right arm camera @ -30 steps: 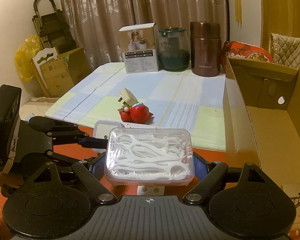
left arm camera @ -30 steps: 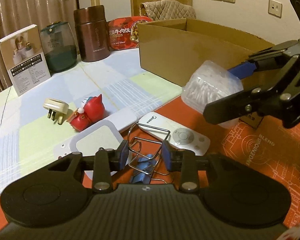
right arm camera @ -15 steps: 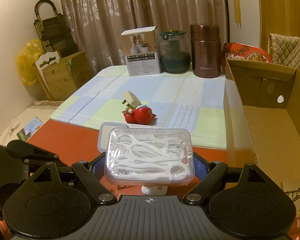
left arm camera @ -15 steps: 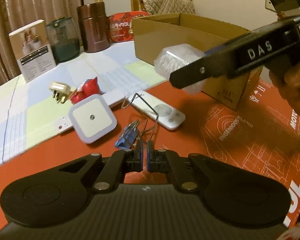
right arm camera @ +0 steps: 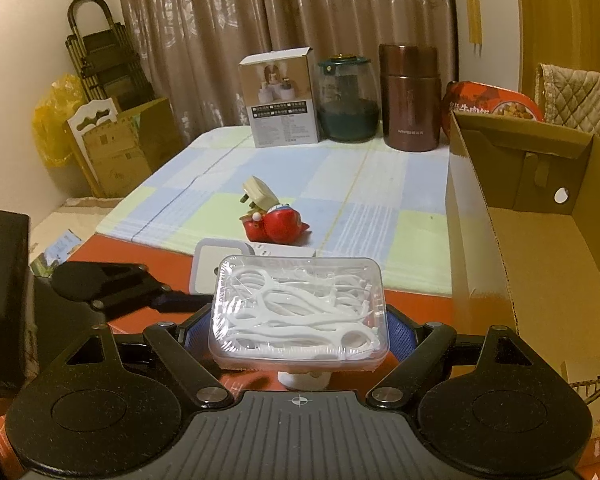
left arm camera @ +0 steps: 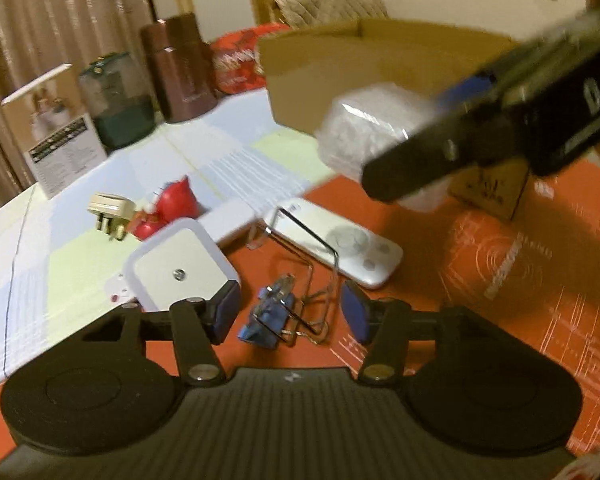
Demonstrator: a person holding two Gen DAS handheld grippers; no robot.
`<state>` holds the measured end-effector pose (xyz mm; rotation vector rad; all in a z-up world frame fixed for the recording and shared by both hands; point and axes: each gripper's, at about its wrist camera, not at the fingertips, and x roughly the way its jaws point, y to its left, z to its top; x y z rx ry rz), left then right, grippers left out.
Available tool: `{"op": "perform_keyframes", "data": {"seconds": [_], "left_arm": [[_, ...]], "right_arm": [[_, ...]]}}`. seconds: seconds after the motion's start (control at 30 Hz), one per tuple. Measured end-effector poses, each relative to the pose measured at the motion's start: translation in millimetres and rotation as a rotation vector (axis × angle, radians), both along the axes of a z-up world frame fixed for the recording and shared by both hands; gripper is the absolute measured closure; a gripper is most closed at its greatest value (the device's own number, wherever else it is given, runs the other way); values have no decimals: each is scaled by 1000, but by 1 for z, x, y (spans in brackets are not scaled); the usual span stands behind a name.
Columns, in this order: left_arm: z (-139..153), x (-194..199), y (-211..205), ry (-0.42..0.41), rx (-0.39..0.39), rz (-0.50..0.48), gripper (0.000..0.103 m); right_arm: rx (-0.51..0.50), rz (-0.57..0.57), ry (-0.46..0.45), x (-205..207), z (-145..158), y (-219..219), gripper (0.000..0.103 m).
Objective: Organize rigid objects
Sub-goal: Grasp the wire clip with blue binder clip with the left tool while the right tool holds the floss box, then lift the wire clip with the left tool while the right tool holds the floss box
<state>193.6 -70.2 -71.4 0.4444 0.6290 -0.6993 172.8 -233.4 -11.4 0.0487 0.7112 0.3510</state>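
My left gripper (left arm camera: 290,314) hangs low over the red mat (left arm camera: 500,300), its jaws opening. A blue binder clip (left arm camera: 266,320) with wire handles lies on the mat between the blue pads (left arm camera: 224,310), and they do not press on it. My right gripper (right arm camera: 300,330) is shut on a clear plastic box of white floss picks (right arm camera: 298,308), held level above the mat. In the left wrist view that box (left arm camera: 364,132) hovers in front of the open cardboard box (left arm camera: 380,52). In the right wrist view the cardboard box (right arm camera: 540,260) stands just right of the floss box.
A white remote (left arm camera: 340,244), a square white night light (left arm camera: 180,272), a white strip (left arm camera: 230,222), a red toy (left arm camera: 172,204) and a cream plug (left arm camera: 110,210) lie ahead. A product carton (right arm camera: 280,96), glass jar (right arm camera: 348,100), brown flask (right arm camera: 410,96) and red tub (right arm camera: 488,104) line the back.
The left jaws closed at the binder clip's wire handles half a second ago and have since opened, with the clip lying between them. The right gripper kept still with its box.
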Motion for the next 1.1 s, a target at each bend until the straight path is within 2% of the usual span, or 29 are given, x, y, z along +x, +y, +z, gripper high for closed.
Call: {"op": "perform_keyframes", "data": {"seconds": [0.03,0.07,0.33,0.47,0.57,0.7,0.77,0.87,0.97,1.1], "left_arm": [[-2,-1,-1,8,9,-6,58],[-3,-3,-2,6,14,-4,68],[10,-45,6,-22,26,35,69],[18,-77,19,1,-6,77,69],[20,-99,32,47,-59,122,69],[13,-112,56,177,-172,247,69],[6,-116,67,223,-203,296,69],[3,-122,69,192,-160,293,68],[2,-126,64,124,-91,278,52],[2,-123,60,115,-93,281,52]], "right_arm": [[0,0,0,0,0,0,21],[1,0,0,0,0,0,21],[16,-1,-11,-6,3,-3,21],[27,-3,-11,-20,5,-2,21],[26,8,-2,-34,3,2,21],[33,4,33,-53,-5,5,21],[46,-3,50,-63,-9,5,21],[57,-9,76,-78,-17,6,21],[65,-23,106,-90,-25,8,21],[65,-36,134,-99,-34,12,21]]}}
